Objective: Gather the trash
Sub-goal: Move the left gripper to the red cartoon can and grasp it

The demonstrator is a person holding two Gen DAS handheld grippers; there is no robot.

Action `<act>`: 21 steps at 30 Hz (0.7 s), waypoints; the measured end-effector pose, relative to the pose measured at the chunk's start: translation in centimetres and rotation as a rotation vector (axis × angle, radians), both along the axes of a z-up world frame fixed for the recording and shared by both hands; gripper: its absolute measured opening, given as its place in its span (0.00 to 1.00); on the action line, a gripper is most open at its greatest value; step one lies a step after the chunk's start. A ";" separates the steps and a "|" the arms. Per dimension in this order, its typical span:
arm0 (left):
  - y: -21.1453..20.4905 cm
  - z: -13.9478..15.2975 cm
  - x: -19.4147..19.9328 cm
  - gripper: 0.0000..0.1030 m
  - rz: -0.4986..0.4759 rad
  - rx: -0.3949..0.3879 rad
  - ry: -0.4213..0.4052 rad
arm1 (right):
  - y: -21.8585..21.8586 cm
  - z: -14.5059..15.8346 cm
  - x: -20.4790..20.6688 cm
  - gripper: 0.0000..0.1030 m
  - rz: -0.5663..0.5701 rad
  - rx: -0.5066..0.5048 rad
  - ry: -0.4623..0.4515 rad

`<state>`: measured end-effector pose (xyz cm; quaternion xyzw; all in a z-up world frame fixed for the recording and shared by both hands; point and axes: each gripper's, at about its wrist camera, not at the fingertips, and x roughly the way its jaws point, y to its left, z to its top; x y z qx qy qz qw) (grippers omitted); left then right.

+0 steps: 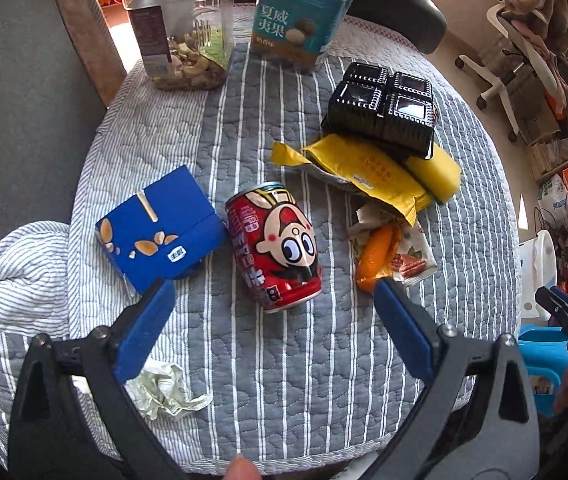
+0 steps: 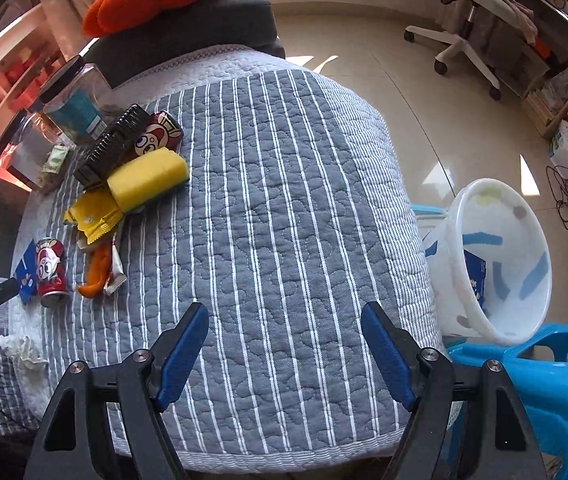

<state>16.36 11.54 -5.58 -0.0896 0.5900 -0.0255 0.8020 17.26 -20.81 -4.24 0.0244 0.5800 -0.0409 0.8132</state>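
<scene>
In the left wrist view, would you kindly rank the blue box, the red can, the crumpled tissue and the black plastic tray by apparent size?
1. blue box
2. black plastic tray, close to the box and farther away, so unsure
3. red can
4. crumpled tissue, partly hidden by the left tool

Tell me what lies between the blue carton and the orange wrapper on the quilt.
A red cartoon can lies on its side between the blue carton and the orange wrapper, beside the carton. The left wrist view shows it best.

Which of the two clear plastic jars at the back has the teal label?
The clear plastic jar on the right wears the teal label picturing nuts. The clear jar to its left shows loose nuts inside and a dark label.
</scene>
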 end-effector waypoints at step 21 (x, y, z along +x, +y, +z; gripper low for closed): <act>-0.1 -2.9 3.0 0.61 0.007 -0.013 0.033 | 6.7 -2.2 7.0 0.79 0.039 0.135 -0.008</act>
